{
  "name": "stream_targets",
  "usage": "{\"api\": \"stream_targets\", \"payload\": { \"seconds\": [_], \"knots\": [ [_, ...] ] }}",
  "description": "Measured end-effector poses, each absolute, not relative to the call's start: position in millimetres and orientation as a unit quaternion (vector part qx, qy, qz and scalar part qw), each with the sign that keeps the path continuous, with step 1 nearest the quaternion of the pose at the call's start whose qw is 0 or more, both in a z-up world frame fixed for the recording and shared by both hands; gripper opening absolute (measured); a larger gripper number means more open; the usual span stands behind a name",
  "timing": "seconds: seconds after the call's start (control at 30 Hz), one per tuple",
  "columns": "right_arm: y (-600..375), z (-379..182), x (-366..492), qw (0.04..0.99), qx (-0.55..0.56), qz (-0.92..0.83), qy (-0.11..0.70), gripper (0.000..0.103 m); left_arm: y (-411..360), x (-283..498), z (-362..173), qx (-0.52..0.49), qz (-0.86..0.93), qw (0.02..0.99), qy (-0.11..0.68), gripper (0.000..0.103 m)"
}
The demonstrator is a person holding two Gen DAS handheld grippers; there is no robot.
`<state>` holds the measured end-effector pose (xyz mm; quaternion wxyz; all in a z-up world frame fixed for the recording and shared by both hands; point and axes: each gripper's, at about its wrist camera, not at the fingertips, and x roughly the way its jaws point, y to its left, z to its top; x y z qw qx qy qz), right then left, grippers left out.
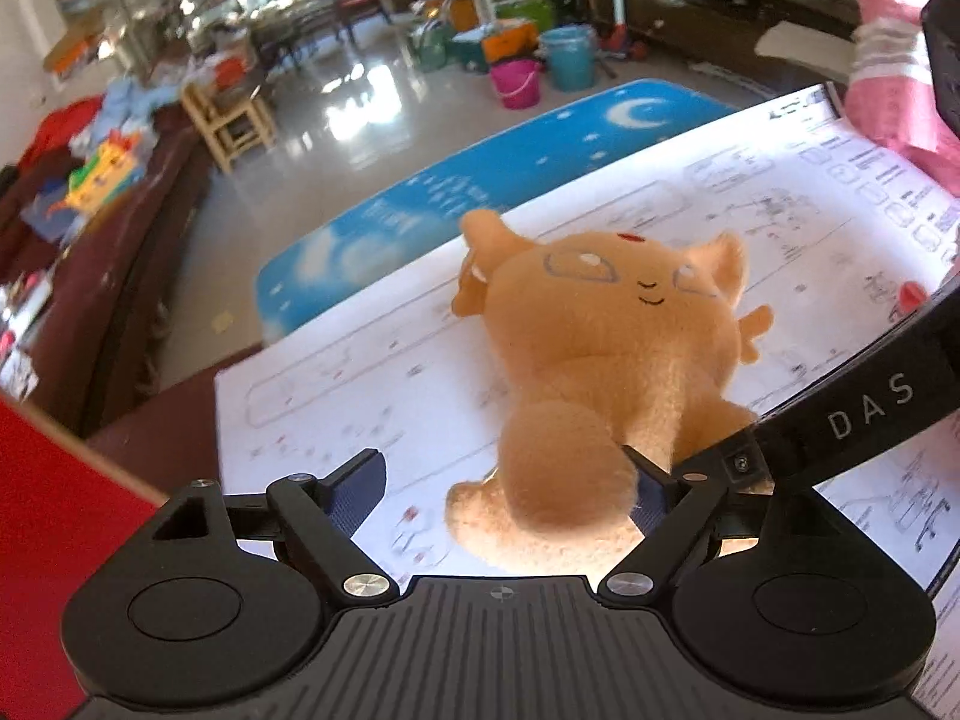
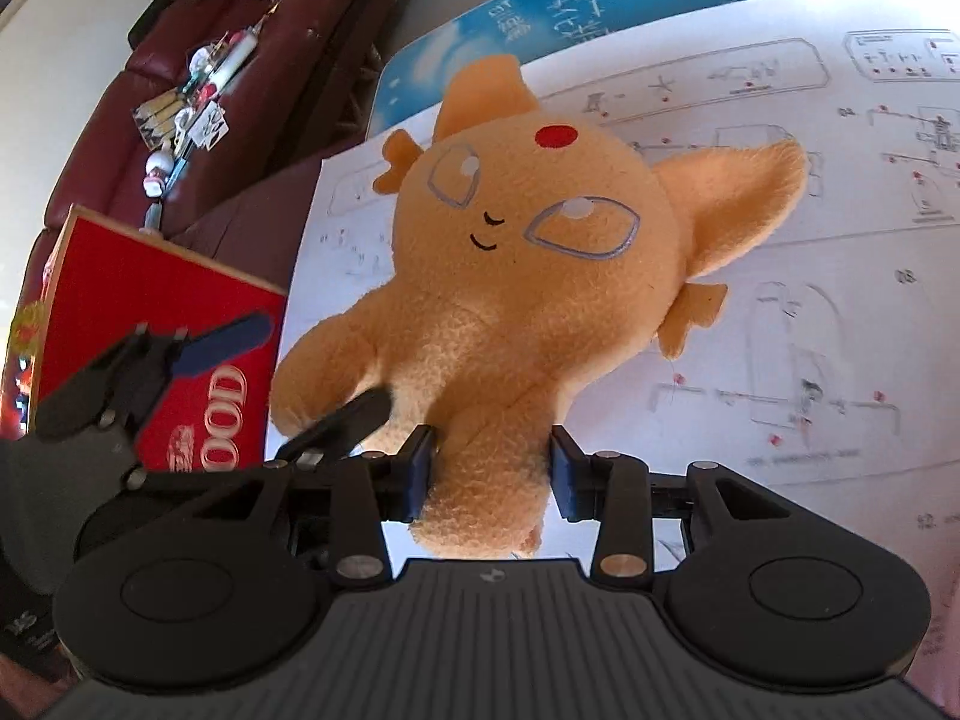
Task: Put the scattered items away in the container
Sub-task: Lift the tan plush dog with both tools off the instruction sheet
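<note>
Orange plush toy (image 2: 528,276) lies face-up, head pointing away, seemingly flat.

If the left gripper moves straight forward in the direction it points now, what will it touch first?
Most likely the orange plush toy: its lower body already lies between the open fingers of the left gripper, directly ahead. Depth is unclear, but nothing else stands before it.

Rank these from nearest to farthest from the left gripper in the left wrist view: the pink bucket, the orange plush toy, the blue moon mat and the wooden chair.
1. Orange plush toy: its rump sits between the left gripper's fingers.
2. Blue moon mat: on the floor just past the white sheet.
3. Wooden chair: farther back, on the left.
4. Pink bucket: farther back, at center.
The chair and bucket are nearly too close to call.
</note>
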<state>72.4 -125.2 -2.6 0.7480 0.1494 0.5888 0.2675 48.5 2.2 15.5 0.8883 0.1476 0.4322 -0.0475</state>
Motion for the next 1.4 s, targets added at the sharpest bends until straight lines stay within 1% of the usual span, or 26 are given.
{"api": "stream_targets", "payload": {
  "seconds": [0.03,0.07,0.1,0.13,0.17,0.23,0.27,0.3,0.33,0.4,0.47,0.5,0.53,0.57,0.6,0.67,0.7,0.77,0.83,0.87,0.9,0.93,1.0,1.1,1.4],
  "knots": [
    [-131.8,-2.9,73.2,0.752,0.153,0.259,0.586,0.045,-0.2,50.9,15.1,0.142,-0.059,0.89,0.43,0.07],
    [-137.9,-3.9,74.4,0.753,0.159,0.254,0.585,0.045,-0.8,53.0,15.7,0.126,-0.077,0.887,0.437,0.045],
    [-144.8,-4.8,76.4,0.755,0.169,0.248,0.583,0.045,0.0,56.4,16.5,0.105,-0.091,0.885,0.444,0.032],
    [-149.9,-6.0,78.1,0.753,0.182,0.245,0.583,0.045,-0.7,58.7,17.2,0.098,-0.097,0.884,0.447,0.032],
    [-156.1,-6.7,78.4,0.75,0.197,0.244,0.582,0.047,-2.2,60.0,17.4,0.104,-0.099,0.883,0.446,0.032],
    [-163.7,-8.3,79.4,0.747,0.221,0.237,0.58,0.056,-3.5,59.4,14.1,0.115,-0.101,0.882,0.445,0.031],
    [-165.1,-9.3,82.2,0.744,0.237,0.233,0.58,0.063,-1.1,60.1,12.6,0.111,-0.103,0.882,0.447,0.03],
    [-168.8,-11.7,83.3,0.74,0.256,0.228,0.578,0.067,2.0,60.8,12.0,0.098,-0.108,0.881,0.451,0.03],
    [-172.5,-15.4,85.3,0.735,0.281,0.221,0.576,0.068,5.1,61.1,12.2,0.082,-0.113,0.879,0.456,0.03],
    [-172.2,-23.8,94.6,0.725,0.322,0.201,0.575,0.078,5.6,58.5,13.2,0.064,-0.129,0.876,0.46,0.03],
    [-165.9,-34.0,105.5,0.716,0.351,0.186,0.574,0.081,2.6,56.4,11.7,0.079,-0.132,0.873,0.463,0.031],
    [-163.0,-38.6,107.9,0.713,0.359,0.182,0.574,0.084,2.2,56.8,10.7,0.088,-0.13,0.871,0.466,0.034],
    [-159.4,-42.9,109.6,0.71,0.37,0.181,0.571,0.083,3.6,59.1,11.4,0.09,-0.128,0.87,0.468,0.037],
    [-157.6,-45.3,112.0,0.712,0.373,0.182,0.567,0.082,5.6,62.5,12.7,0.093,-0.119,0.869,0.471,0.048],
    [-154.0,-44.2,112.6,0.719,0.365,0.184,0.562,0.079,8.1,66.2,14.8,0.101,-0.104,0.871,0.468,0.073],
    [-148.3,-38.2,112.0,0.733,0.344,0.19,0.555,0.077,8.9,71.3,17.2,0.125,-0.074,0.882,0.448,0.086],
    [-147.0,-36.6,112.4,0.735,0.338,0.192,0.555,0.077,9.5,74.9,16.1,0.126,-0.078,0.88,0.451,0.08],
    [-145.3,-35.5,114.9,0.735,0.332,0.192,0.558,0.076,9.6,81.1,11.0,0.109,-0.099,0.875,0.462,0.074],
    [-147.8,-35.6,116.5,0.734,0.331,0.189,0.562,0.075,7.6,79.9,7.9,0.105,-0.108,0.877,0.457,0.069],
    [-146.5,-36.2,117.6,0.733,0.332,0.187,0.564,0.075,8.4,78.3,7.3,0.097,-0.118,0.877,0.456,0.053],
    [-147.6,-37.6,118.8,0.731,0.335,0.185,0.565,0.076,10.2,76.8,7.7,0.079,-0.133,0.875,0.459,0.046],
    [-149.4,-39.1,119.0,0.729,0.338,0.184,0.566,0.076,10.3,75.2,8.4,0.072,-0.129,0.876,0.459,0.045],
    [-149.4,-39.4,116.3,0.727,0.339,0.181,0.568,0.076,9.5,73.9,9.7,0.068,-0.12,0.876,0.462,0.033],
    [-146.5,-33.8,111.1,0.733,0.331,0.178,0.567,0.076,10.6,71.5,17.1,0.042,-0.11,0.876,0.468,0.03],
    [-153.9,-11.8,91.9,0.742,0.321,0.173,0.563,0.074,-4.0,40.6,40.2,0.048,-0.113,0.887,0.445,0.03]
  ]
}}
